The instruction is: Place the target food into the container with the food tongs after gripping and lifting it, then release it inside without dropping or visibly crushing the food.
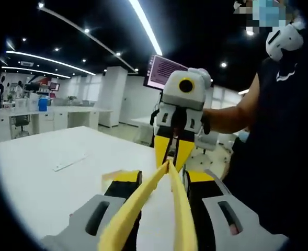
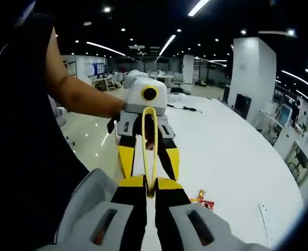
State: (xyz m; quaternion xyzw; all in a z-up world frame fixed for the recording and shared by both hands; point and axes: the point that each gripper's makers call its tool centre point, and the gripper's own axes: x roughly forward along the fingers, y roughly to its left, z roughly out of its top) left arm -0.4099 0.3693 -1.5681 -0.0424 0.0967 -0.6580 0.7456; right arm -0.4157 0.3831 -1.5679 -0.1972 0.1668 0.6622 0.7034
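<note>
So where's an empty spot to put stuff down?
In the right gripper view, the white table is bare beyond the small red packet. In the left gripper view, it's bare around a flat white strip. It's crowded between the left claw and right claw, where the yellow tongs stretch.

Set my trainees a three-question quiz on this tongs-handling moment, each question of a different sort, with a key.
1. True or false: the yellow tongs lie flat on the white table.
2. Multiple choice: the jaws of the right gripper are A) wide open and empty, B) shut on the tongs, C) clamped on the table edge.
3. Fill the gap: the small red and yellow item rests on the ____.

Key: 1 false, they are held in the air; 2 B; 3 table.
</note>
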